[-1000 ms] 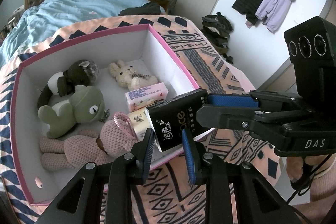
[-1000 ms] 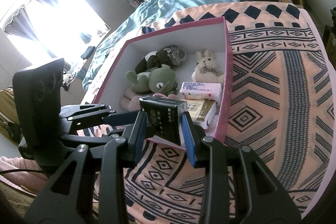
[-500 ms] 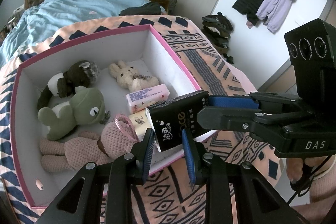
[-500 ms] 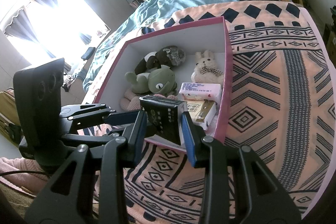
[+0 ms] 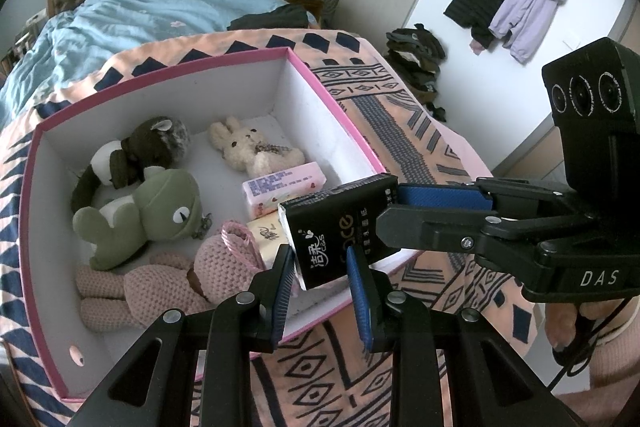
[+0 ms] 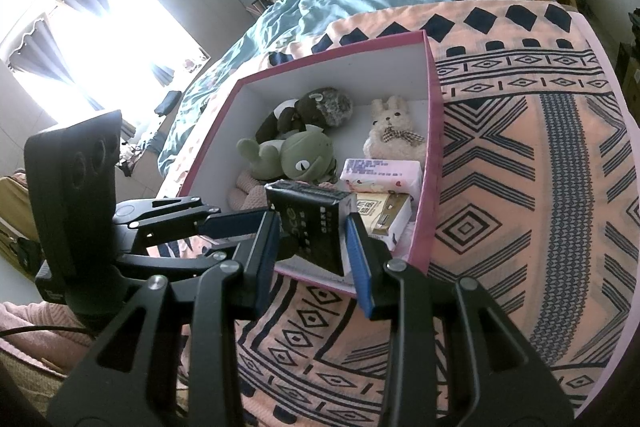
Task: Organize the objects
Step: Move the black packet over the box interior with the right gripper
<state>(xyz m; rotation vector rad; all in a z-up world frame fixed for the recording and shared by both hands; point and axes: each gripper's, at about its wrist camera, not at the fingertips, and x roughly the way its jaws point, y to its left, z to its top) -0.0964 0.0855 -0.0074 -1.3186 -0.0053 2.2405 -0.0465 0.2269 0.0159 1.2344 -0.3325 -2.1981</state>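
Both grippers are on the glossy black rectangular tissue pack (image 5: 338, 227), which hangs over the near right corner of the box. The left gripper (image 5: 318, 281) has its blue ribbed pads drawn in narrow on the pack's lower end. The right gripper (image 6: 312, 241) comes in from the side and clamps the same pack across its width, its jaws a little wider.

Just under the pack, inside the large rectangular cardboard box with pink rim and plain white walls (image 5: 320, 123), there's a cream and gold tissue packet (image 6: 384, 217) in the near right corner. Beside it lies a soft pink plastic tissue packet with small printed hearts (image 5: 284, 185).

Further in, a fluffy cream rabbit plush with a checked bow (image 6: 392, 135) sits against the right wall. A smooth green frog plush with a big white eye (image 5: 148, 211) lies mid-box, and a dark brown and white furry plush (image 5: 136, 155) is curled behind it. A knitted pink doll with a twisted cord loop (image 5: 176, 283) lies stretched along the near wall.

The box sits on a peach woven blanket with dark geometric patterns (image 6: 520, 187). Beyond it, a rumpled light blue duvet (image 5: 152, 11) covers the bed.
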